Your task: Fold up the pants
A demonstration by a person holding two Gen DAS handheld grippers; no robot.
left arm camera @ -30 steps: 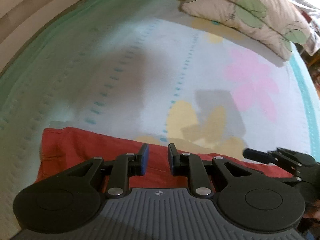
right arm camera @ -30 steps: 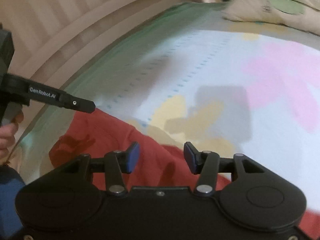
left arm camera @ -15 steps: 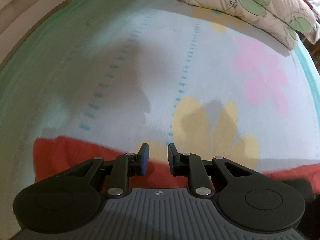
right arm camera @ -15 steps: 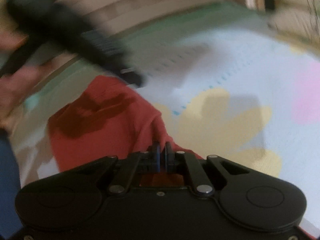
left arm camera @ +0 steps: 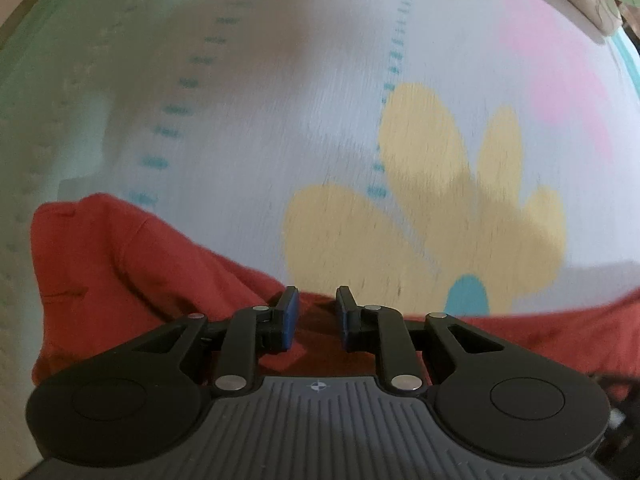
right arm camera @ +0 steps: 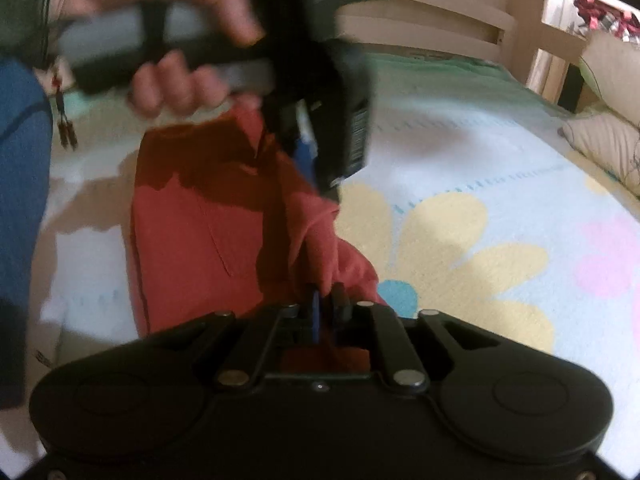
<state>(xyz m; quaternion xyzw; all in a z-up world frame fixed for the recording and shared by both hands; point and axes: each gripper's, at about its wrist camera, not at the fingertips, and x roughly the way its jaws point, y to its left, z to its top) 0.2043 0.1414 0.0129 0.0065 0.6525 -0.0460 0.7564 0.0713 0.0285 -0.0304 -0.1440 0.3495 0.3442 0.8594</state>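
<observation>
Red pants (left arm camera: pixel 120 272) lie on a flowered bed sheet (left arm camera: pixel 280 120). My left gripper (left arm camera: pixel 316 312) points straight down just over their upper edge. Its blue pads stand apart, and cloth shows behind the gap but is not pinched. In the right wrist view the pants (right arm camera: pixel 192 232) rise in a ridge toward my right gripper (right arm camera: pixel 328 308). Its pads pinch that fold and its jaws are opening slightly, with the cloth still between them. A hand (right arm camera: pixel 176 88) holds the blurred left gripper (right arm camera: pixel 308 152) above the pants' far part.
Pillows (right arm camera: pixel 608 140) lie at the bed's far right. A wooden bed frame (right arm camera: pixel 440 20) runs along the back. The person's blue-clad leg (right arm camera: pixel 20 200) is at the left edge. The sheet (right arm camera: pixel 500 200) stretches out to the right of the pants.
The left gripper has sunk closer to the pants, its gap unchanged. The right gripper went from wide open to closed on a fold of red cloth and shifted sideways.
</observation>
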